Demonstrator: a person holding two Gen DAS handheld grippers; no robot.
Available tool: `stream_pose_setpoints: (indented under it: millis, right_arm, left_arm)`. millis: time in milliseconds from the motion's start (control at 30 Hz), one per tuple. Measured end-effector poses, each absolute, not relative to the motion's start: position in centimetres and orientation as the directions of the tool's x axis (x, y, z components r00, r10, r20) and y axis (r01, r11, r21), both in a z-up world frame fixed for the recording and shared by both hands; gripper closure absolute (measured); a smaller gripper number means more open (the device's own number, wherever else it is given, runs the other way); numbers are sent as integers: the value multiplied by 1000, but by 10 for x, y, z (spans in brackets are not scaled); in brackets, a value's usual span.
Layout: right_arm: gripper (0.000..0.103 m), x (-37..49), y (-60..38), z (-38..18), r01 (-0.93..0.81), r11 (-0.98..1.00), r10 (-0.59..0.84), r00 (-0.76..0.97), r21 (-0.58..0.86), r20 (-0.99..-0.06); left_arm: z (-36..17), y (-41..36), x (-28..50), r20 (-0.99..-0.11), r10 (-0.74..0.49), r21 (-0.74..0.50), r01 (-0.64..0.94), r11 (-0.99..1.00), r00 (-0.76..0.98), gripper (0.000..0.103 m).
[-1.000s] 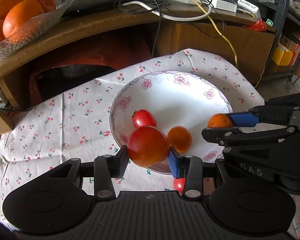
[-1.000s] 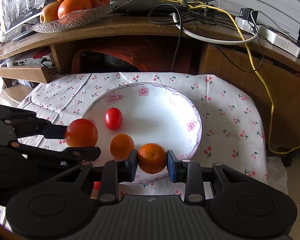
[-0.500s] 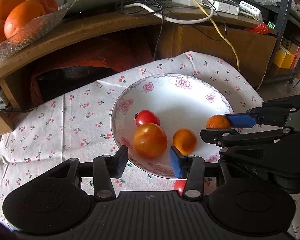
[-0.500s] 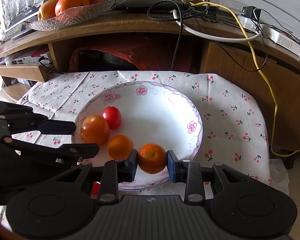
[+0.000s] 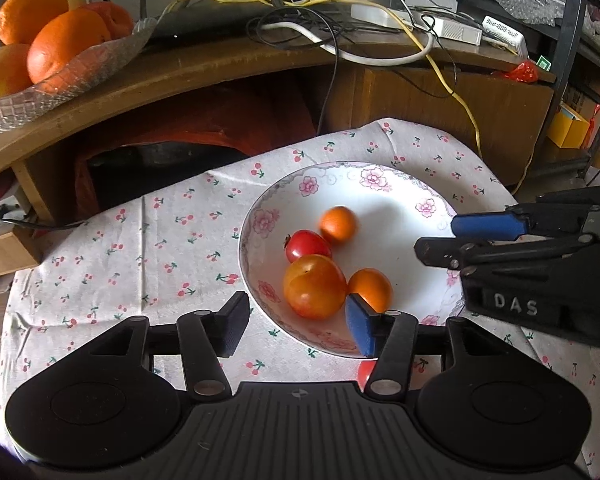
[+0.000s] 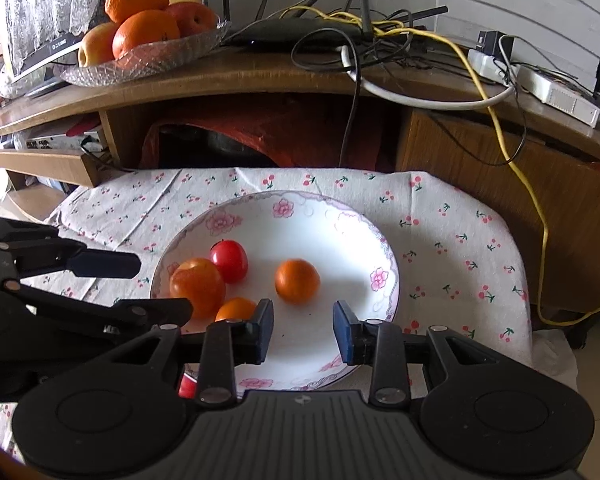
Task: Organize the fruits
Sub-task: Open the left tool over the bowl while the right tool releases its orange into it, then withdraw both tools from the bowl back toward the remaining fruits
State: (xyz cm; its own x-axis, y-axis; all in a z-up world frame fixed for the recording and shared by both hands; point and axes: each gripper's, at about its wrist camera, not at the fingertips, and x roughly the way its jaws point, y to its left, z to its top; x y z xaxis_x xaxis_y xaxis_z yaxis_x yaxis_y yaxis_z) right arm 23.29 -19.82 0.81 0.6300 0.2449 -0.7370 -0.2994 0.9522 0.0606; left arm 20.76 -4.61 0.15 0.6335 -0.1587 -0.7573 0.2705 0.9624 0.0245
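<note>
A white flowered plate (image 5: 262, 222) (image 6: 380, 278) sits on a cherry-print cloth. In it lie a large orange-red tomato (image 5: 314, 286) (image 6: 198, 286), a small red tomato (image 5: 308, 245) (image 6: 230, 260), a small orange (image 5: 371, 288) (image 6: 234, 309) and a second orange (image 5: 338, 224) (image 6: 297, 281), blurred in the left wrist view. My left gripper (image 5: 296, 330) is over the plate's near rim. Its jaws are opening, and the large tomato rests just beyond the pads. My right gripper (image 6: 303, 333) stands open with nothing between its pads, the second orange ahead of it. Another red fruit (image 5: 363, 372) peeks out below the plate.
Behind the cloth-covered table (image 6: 460, 240) stands a wooden desk (image 6: 280, 76) with a glass dish of oranges and apples (image 5: 60, 76) (image 6: 148, 60) and tangled cables (image 5: 380, 40). A yellow cable (image 6: 536, 208) hangs down on the right. The cloth drops off at the table's edges.
The left jaws let go of the large tomato, which now lies in the plate, and spread wider. The orange left the right jaws and rolled toward the plate's middle.
</note>
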Motion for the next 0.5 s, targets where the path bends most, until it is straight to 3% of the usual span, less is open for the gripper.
stream_pose_setpoints:
  millis: [500]
  right_arm:
    - [70, 214, -193, 20, -304, 950, 255, 638, 67, -726]
  left_arm:
    - [11, -33, 183, -749, -160, 30, 274, 961, 643, 38]
